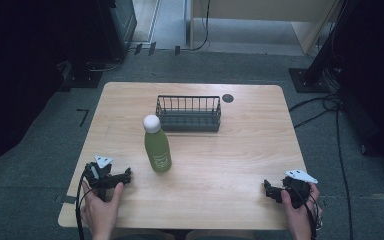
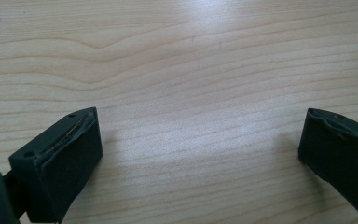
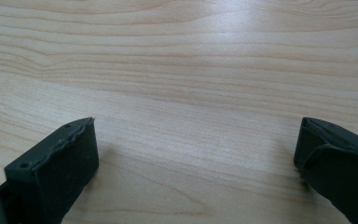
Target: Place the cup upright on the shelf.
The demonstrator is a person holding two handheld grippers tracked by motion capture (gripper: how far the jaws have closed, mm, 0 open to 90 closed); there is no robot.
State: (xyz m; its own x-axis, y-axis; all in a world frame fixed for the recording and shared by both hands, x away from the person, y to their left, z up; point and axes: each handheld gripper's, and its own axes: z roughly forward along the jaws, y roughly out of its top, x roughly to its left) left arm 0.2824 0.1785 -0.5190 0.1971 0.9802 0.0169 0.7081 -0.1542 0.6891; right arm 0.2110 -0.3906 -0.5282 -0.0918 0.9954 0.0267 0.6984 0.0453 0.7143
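A green bottle (image 1: 157, 150) with a white cap (image 1: 151, 123) stands upright a little left of the middle of the wooden bench (image 1: 240, 160). Just behind it and slightly to its right sits a dark wire basket (image 1: 188, 113), its slatted walls upright; the bottle's cap shows close to the basket's near left corner, though whether the two touch cannot be told. Beside the basket's far right corner a small dark round disc (image 1: 227, 98) lies in the bench top.

The left gripper (image 1: 126, 176) rests low at the near left part of the bench, held by the person's left hand (image 1: 100, 202), near the bottle but apart from it — its jaws point toward the right. In the left gripper view the two black jaws stand wide apart with bare wood grain between them. The right gripper (image 1: 268, 188) sits at the near right edge in the person's right hand (image 1: 299, 210), well apart from the bottle; in the right gripper view its jaws are likewise spread, with bare wood between them. Each gripper carries a grey three-cornered plate on top.

Beyond the bench lies a grey carpeted floor (image 1: 45, 125) with black cables (image 1: 330, 107) trailing at the right.
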